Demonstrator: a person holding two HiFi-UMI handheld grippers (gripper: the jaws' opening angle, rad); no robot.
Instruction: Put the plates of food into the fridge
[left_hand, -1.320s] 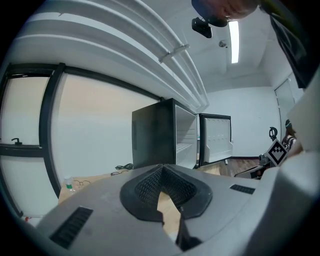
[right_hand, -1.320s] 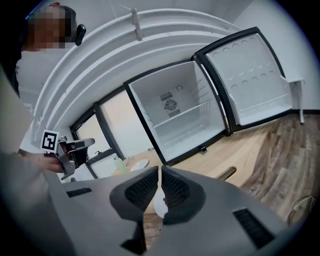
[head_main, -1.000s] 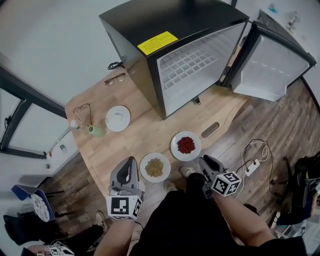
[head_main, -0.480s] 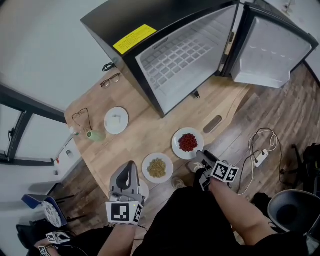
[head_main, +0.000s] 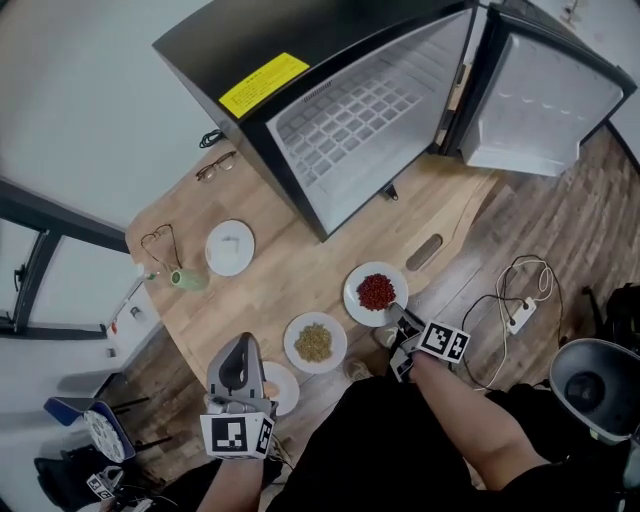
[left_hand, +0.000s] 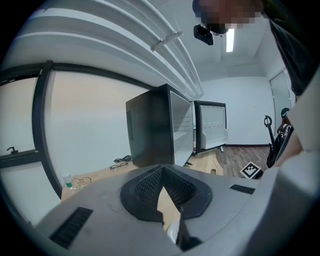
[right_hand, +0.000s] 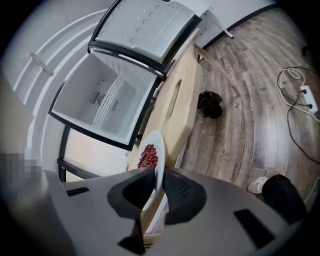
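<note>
**Step in hand (judged):** pick-up of first plate.

The round white plate of red food (head_main: 376, 293) is being held at its near rim by the right gripper (head_main: 398, 312). Its jaws have just been closing and are now being seen clamped on that rim, one pad on each face. The plate is being judged as not yet lifted, lying on the light wooden table (head_main: 300, 255) near the edge closest to the person.

The left gripper (head_main: 241, 345) is being held low at the table's near corner, jaws together w/ nothing between them. In the head view it is partly covering a third white plate (head_main: 283, 390), whose contents are mostly hidden. The round white plate of yellow-green food (head_main: 315, 342) is lying between the two grippers, untouched.

The black mini fridge (head_main: 240, 60) is being seen at the table's far end, w/ its door (head_main: 540, 110) swung wide and its white wire shelf (head_main: 350, 125) bare.

**Recommendations re this step:**
- The grip is being taken on the rim only, so the plate should be kept level throughout the lift.
- The food is loose and heaped at ctr, so tilt is being judged the main risk.
- The lift should be made slowly, w/ the plate being carried over the table rather than off its edge.
- The neighbouring plate is lying near, so sideways swing is to be avoided.
- The far rim should be led onto the shelf first.
</note>
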